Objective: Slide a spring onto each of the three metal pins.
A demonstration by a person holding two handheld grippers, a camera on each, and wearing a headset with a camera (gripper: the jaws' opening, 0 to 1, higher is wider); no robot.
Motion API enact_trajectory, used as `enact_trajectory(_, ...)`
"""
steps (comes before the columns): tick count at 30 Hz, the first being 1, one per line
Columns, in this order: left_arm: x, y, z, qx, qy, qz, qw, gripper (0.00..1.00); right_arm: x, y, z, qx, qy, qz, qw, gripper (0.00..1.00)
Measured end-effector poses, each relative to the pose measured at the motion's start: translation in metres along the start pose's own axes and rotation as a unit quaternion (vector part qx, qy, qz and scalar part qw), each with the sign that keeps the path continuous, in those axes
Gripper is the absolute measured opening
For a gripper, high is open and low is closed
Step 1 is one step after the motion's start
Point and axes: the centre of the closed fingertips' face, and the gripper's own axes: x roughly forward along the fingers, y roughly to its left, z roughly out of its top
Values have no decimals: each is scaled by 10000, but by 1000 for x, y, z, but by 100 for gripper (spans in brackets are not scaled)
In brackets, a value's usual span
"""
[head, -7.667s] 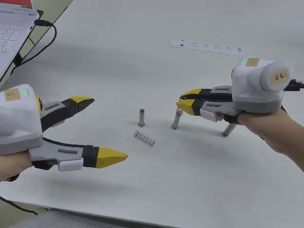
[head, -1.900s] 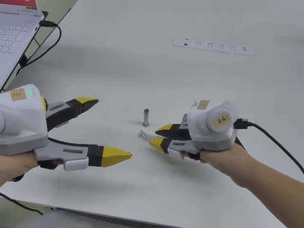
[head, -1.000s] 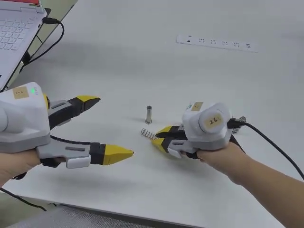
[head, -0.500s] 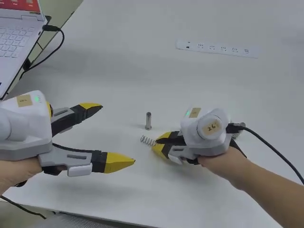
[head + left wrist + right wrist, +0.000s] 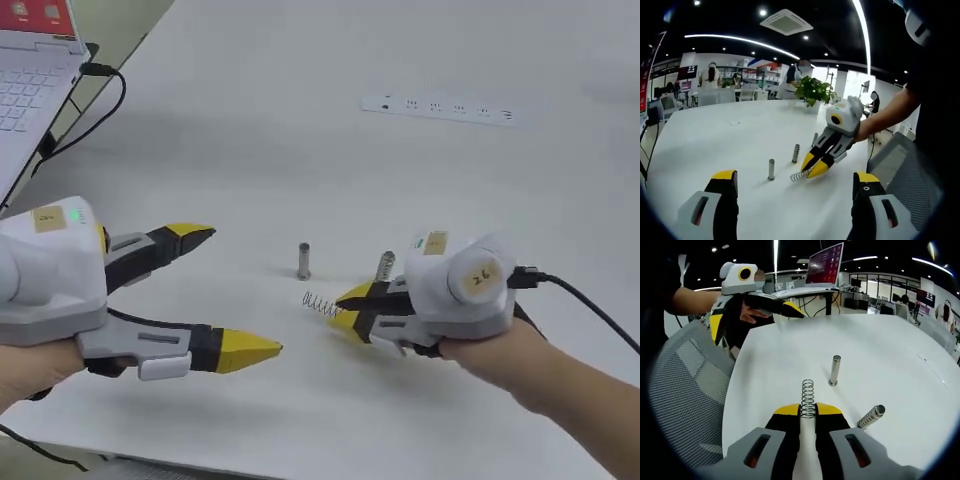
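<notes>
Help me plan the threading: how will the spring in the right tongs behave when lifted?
Probably light and bendy: the spring is a thin open coil, pinched at one end by the right tongs, so its free end may wobble. Its round wire could slip from that pinch. Set down, it would likely roll.

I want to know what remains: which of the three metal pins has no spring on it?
The bare pin closest to the loose spring in the right gripper; the middle pin and far pin carry coils.
</notes>
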Motion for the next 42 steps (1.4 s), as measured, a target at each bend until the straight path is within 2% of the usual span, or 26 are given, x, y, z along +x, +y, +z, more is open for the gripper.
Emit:
enact_trajectory(5,3,-7,3,79,-25,-72,9999,93,-16,0,8,-33,-140,-14,9999,8)
enact_trajectory(10,5,-12,13,270,-123,-101,9995,87,-31,4,15,-219,-207,28,9995,8)
enact_trajectory(16,17,-27,19,453,-143,-356,9982,80,-46,12,16,-514,-195,159,9984,8)
enact_trajectory(19,26,-36,14,406,-85,-589,9974,72,-53,14,15,-616,-170,236,9977,8)
enact_trajectory(22,37,-49,5,419,136,-924,9947,62,-57,15,13,-676,-155,285,9972,8)
enact_trajectory(28,53,-53,5,447,243,-1199,9915,52,-61,21,13,-717,-224,416,9963,8)
enact_trajectory(35,69,-61,3,481,437,-1659,9840,38,-63,26,14,-832,-244,513,9949,8)
enact_trajectory(42,74,-68,6,415,359,-1826,9817,23,-66,29,16,-784,-322,567,9948,8)
